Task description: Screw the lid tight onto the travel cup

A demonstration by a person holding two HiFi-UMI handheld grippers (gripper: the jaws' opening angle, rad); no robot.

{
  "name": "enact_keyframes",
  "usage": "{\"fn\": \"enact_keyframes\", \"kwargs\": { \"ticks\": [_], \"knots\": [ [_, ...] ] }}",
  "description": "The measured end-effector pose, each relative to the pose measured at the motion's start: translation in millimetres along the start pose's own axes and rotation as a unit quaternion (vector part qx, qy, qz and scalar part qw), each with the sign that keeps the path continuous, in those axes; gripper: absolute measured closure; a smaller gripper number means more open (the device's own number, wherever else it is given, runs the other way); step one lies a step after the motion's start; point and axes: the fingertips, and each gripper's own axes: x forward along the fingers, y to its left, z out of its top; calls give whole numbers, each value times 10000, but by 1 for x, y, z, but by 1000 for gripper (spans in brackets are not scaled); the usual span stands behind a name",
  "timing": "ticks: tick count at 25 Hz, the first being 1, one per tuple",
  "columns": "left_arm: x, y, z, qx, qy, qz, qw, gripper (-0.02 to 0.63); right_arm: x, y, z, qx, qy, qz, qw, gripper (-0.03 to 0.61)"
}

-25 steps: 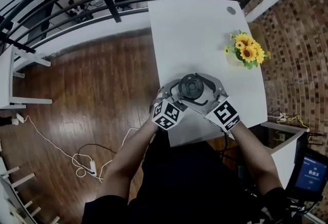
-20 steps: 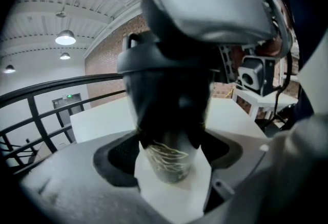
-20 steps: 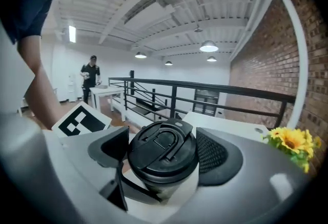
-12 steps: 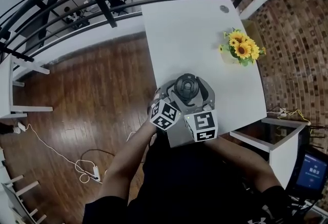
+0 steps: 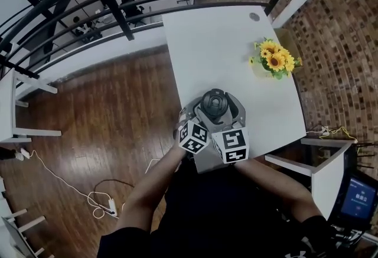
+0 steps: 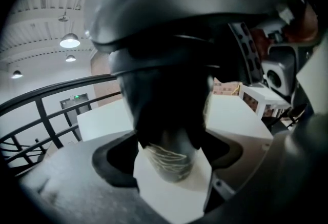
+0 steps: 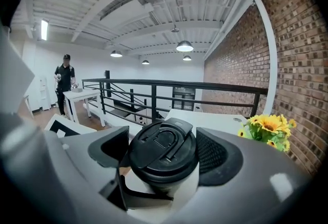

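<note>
While you hold both tools at the near end of the white table [image 5: 218,44], the travel cup [image 6: 166,166] stands upright between them, close to the table's near edge and well apart from the sunflowers [image 5: 274,59] at the right-hand edge. The left gripper [image 6: 171,154] grasps the cup body. In the left gripper view its two dark pads sit against the black sleeve on either side, with the pale lower part of the cup showing below them and the lid's underside filling the top of the frame. The right gripper [image 7: 163,159] is clamped on the lid [image 7: 161,141]. In the right gripper view the pads press on the left and right of the black rim, and the lid sits on the cup with its flip tab facing up. In the head view each gripper carries a cube with black-and-white square markers, the left cube [image 5: 194,136] just beside the right cube [image 5: 230,144], and both lie nearer to you than the lid. The markers are code patterns, not letters. A blue screen [image 5: 358,198] at the lower right shows print too small to read. A green lit sign [image 6: 77,97] beyond the black railing [image 7: 154,92] is also illegible.
</note>
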Motion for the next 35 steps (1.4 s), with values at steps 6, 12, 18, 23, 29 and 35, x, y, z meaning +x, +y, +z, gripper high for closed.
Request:
{"fn": "enact_keyframes", "kwargs": {
  "ticks": [6,12,18,23,29,35],
  "knots": [
    [-43,3,6,-93,-40,-177,9998,225,-41,-52,24,1036,-444,-120,9936,172],
    [-122,8,-10,-1527,-283,102,9878,271,-100,-111,-3,2090,-338,-903,9731,198],
    [-169,-3,32,-1912,-994,-14,9765,366,-127,-104,-8,2456,-446,-1091,9622,317],
    [-169,-19,52,-1714,-1193,-219,9777,493,-131,-84,-4,2394,-522,-1150,9627,443],
    [-177,-34,63,-1608,-1249,-595,9772,611,-141,-54,7,2068,-604,-751,9736,568],
    [-186,-36,99,-1517,-1591,-549,9740,611,-151,-49,25,1498,-763,-561,9842,568]
  ]
}}
